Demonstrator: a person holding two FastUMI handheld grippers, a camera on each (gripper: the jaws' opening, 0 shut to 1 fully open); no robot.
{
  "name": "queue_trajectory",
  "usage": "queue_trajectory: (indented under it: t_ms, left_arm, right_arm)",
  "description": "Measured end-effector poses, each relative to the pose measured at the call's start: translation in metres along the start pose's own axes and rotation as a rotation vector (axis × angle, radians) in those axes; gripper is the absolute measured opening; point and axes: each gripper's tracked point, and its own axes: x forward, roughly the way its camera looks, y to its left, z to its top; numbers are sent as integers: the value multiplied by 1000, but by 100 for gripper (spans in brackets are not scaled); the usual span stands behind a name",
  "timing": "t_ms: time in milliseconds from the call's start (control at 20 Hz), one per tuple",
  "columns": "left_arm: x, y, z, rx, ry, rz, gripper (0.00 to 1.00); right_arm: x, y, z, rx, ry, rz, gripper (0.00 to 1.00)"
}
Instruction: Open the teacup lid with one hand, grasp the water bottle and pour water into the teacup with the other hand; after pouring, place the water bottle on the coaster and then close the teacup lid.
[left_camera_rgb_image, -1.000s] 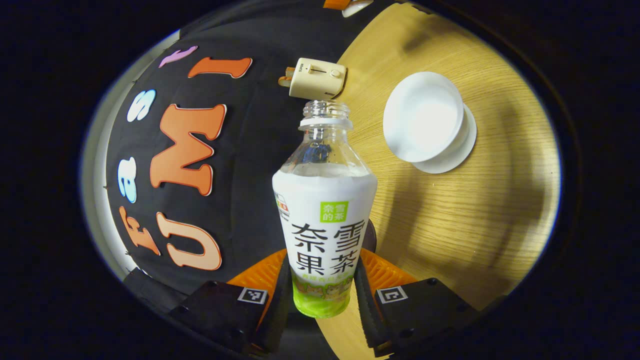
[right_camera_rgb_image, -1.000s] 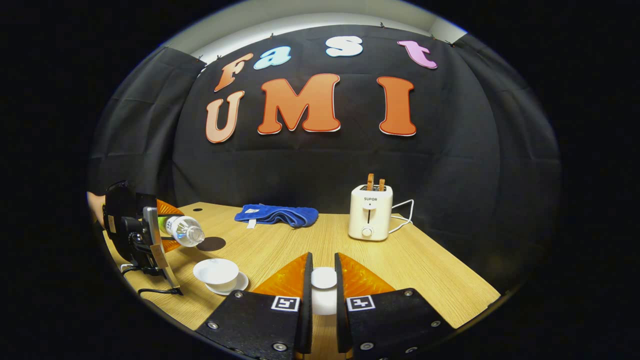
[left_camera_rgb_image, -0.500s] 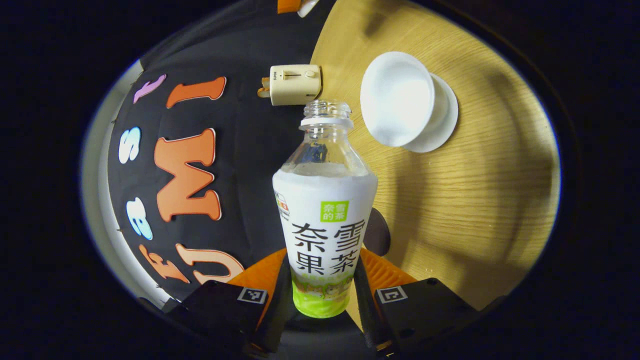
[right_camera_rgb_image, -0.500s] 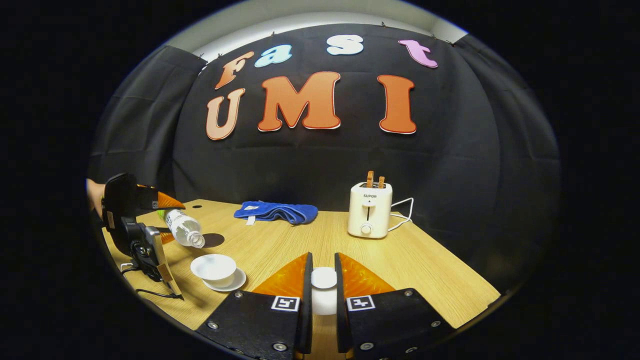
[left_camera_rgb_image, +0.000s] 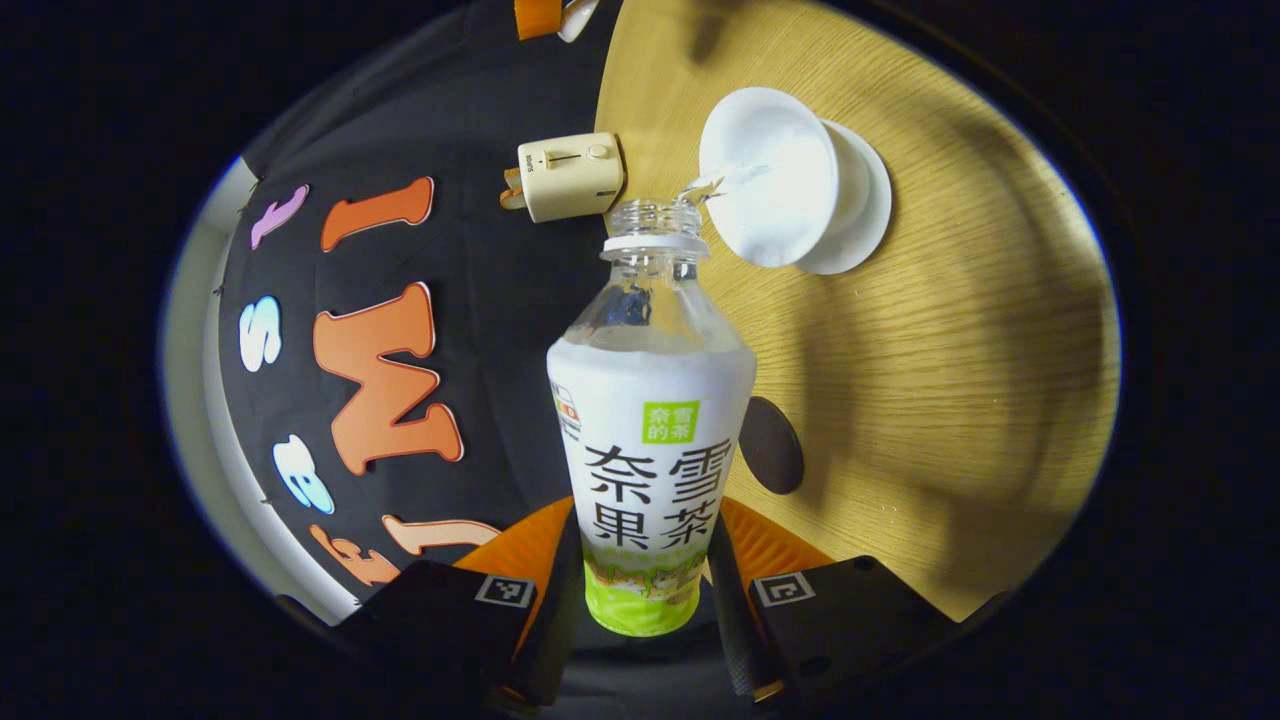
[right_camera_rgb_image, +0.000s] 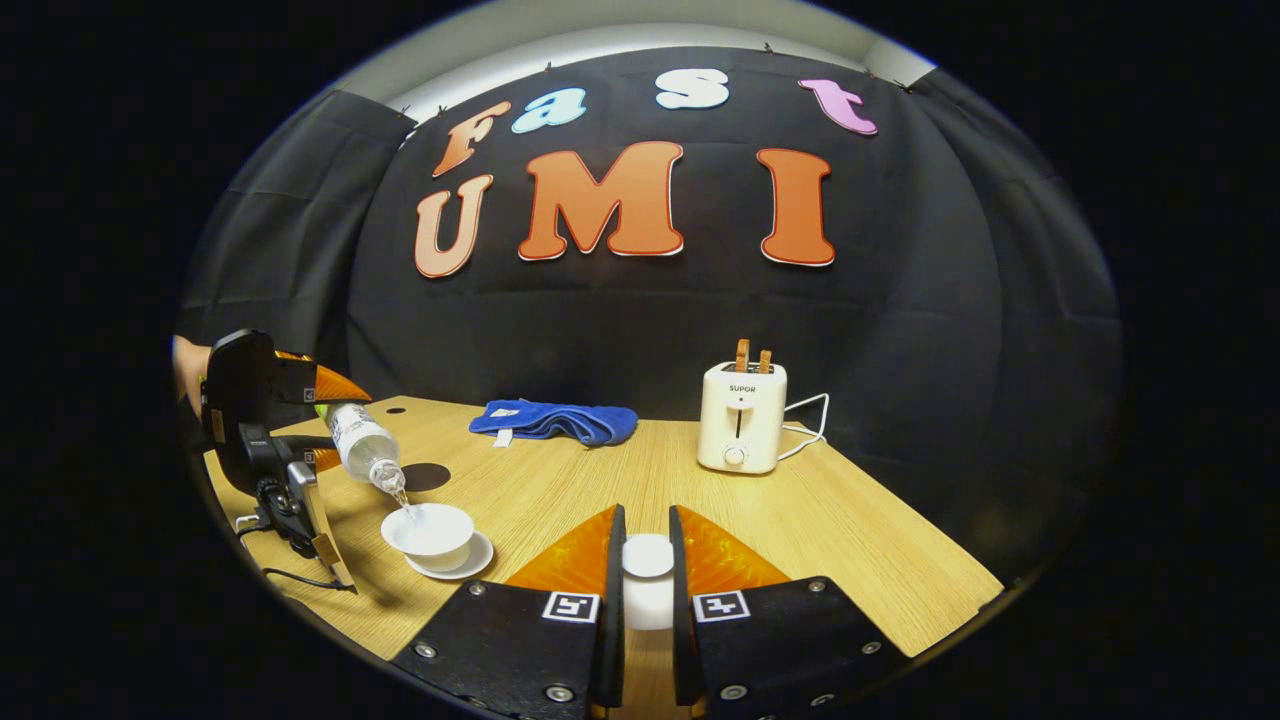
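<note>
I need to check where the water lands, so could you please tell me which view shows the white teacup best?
The left gripper view: the white teacup is large there, its open bowl facing the camera as water enters. The right gripper view shows it small and side-on.

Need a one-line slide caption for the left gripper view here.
Left gripper tips the open water bottle, a thin stream running into the uncovered white teacup on its saucer.
</note>
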Motion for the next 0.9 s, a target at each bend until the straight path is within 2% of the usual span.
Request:
queue_trajectory:
  t_ms: [200,600,700,800,900]
  left_arm:
    - [-1,5,-3,32,3,18,65]
    - [-2,11,-4,87,2,31,62]
    - [-2,13,-3,103,-1,35,65]
    - [-1,15,-1,119,-5,37,62]
    - [-1,16,1,133,-9,37,65]
  right_arm:
    - [1,4,0,-8,1,11,20]
    - [2,11,-3,-34,5,25,20]
    - [2,10,-3,-36,4,26,20]
    - [1,9,-4,-36,6,28,20]
    - [2,9,-5,-37,8,32,20]
